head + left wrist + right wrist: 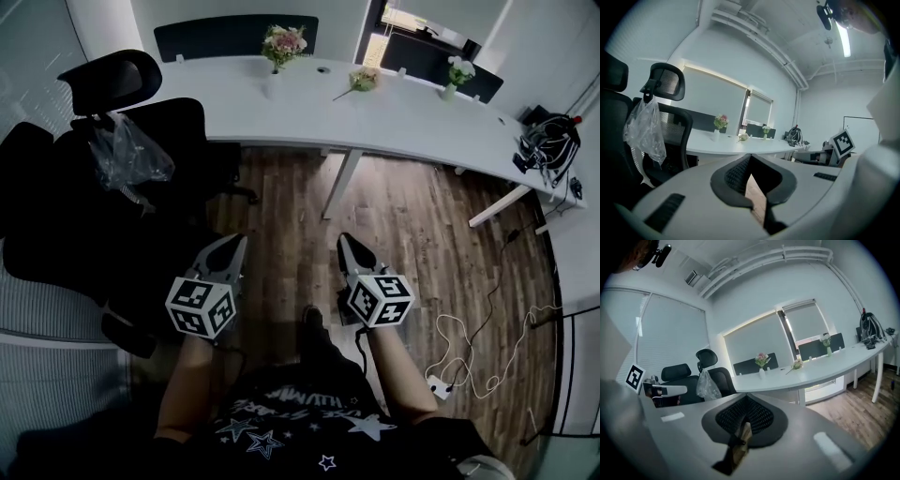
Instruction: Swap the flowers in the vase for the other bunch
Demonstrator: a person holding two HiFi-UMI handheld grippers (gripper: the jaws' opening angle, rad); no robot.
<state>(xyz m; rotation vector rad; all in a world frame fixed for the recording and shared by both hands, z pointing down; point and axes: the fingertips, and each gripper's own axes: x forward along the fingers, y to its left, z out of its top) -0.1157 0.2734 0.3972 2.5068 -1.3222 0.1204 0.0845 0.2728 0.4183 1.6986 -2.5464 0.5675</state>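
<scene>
Standing well back from the desk (403, 122), we've got nothing done yet as far as we can tell. The pink flowers (284, 43) sit in the white vase (273, 84) at the far edge, and the other bunch (362, 80) lies flat on the desktop near it, not touching. Left gripper (234, 242) and right gripper (345, 240) both have their jaws closed together with nothing between them, hovering over the wood floor (422, 216). So all of it's left, we reckon: get over there, pull the old flowers, drop the new bunch in.
</scene>
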